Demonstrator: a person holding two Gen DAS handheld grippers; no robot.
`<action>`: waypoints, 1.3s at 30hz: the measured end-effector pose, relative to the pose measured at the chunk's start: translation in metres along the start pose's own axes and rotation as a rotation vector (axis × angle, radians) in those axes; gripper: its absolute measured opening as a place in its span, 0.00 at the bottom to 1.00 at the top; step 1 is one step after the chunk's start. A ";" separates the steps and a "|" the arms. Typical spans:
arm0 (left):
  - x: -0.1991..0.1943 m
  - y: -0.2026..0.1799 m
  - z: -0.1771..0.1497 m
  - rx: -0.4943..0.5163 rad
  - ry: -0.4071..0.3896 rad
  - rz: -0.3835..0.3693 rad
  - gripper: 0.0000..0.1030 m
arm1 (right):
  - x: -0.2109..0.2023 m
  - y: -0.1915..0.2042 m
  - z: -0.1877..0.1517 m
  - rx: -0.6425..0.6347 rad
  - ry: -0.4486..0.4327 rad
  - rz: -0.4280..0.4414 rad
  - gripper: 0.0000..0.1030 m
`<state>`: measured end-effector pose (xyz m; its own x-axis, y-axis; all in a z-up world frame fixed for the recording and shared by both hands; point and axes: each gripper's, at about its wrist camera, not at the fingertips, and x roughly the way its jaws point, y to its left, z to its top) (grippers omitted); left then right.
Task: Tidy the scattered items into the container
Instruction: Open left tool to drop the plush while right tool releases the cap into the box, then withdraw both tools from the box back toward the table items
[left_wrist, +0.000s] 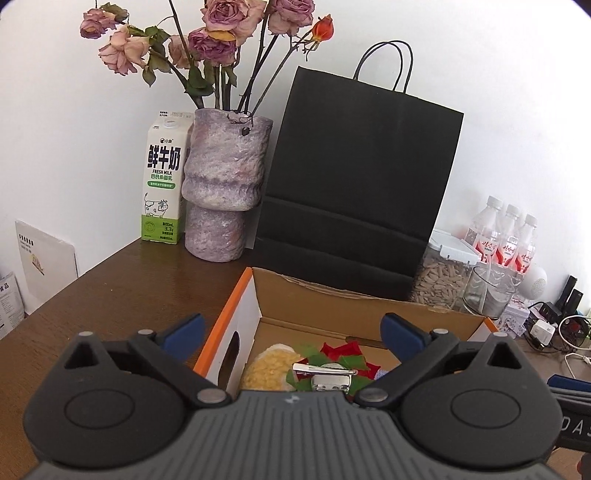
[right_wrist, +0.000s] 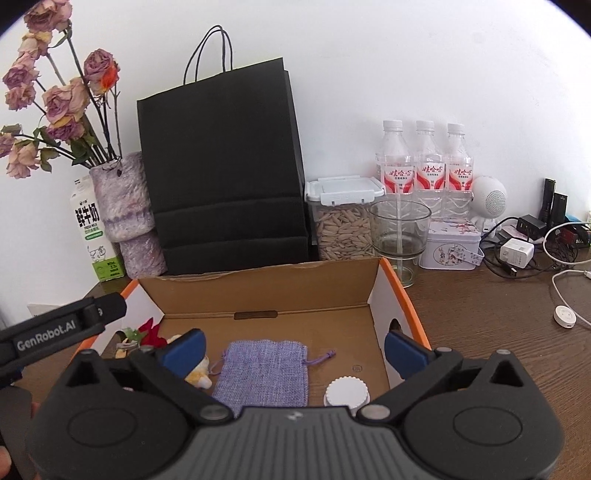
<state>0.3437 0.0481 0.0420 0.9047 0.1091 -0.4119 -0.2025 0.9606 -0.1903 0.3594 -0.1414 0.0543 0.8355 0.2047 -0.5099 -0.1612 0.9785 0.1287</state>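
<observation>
You have a brown wooden counter (right_wrist: 480, 302) before you, backed by a white wall. The tall black paper bag (right_wrist: 221, 166) stands at the counter's back edge, just behind the open cardboard box (right_wrist: 258, 291), which has orange outer sides and sits in the middle of the counter.

Left of the bag stands a mottled purple vase (left_wrist: 221, 184) of dried roses (left_wrist: 218, 40), and a fresh milk carton (left_wrist: 164, 181) stands in the back left corner, just beside the vase. To the bag's right you see a clear tub of sunflower seeds (right_wrist: 341, 218) with a white clip lid, three water bottles (right_wrist: 424, 162) against the wall, an empty glass (right_wrist: 400, 232) near the box's right back corner, a printed tin (right_wrist: 450, 243), and a tangle of chargers and cables (right_wrist: 532, 243) toward the right edge.

Your left gripper (left_wrist: 291, 332) hangs over the box's left end with its blue fingers (left_wrist: 184, 330) spread wide and nothing between them; below it lie a yellow knitted piece (left_wrist: 269, 365), a red and green fabric flower (left_wrist: 343, 354) and a metal hair clip (left_wrist: 327, 373) on the box floor.

Your right gripper (right_wrist: 291, 350) hangs over the right end, fingers (right_wrist: 404, 350) equally wide and holding nothing. Under it lie a lilac drawstring pouch (right_wrist: 264, 369) on the middle of the box floor and a white ridged cap (right_wrist: 347, 393) near the front right corner.
</observation>
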 end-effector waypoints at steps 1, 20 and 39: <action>0.000 0.000 0.000 0.002 0.002 -0.001 1.00 | 0.000 0.000 0.000 -0.001 0.000 -0.001 1.00; -0.060 0.001 0.004 0.022 -0.126 -0.036 1.00 | -0.053 0.012 0.006 -0.044 -0.095 0.057 1.00; -0.164 0.015 -0.039 0.092 -0.131 -0.160 1.00 | -0.162 -0.026 -0.064 -0.150 -0.142 0.085 1.00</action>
<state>0.1780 0.0350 0.0721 0.9647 -0.0202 -0.2625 -0.0227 0.9870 -0.1594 0.1949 -0.1987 0.0784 0.8792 0.2917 -0.3767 -0.3018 0.9528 0.0333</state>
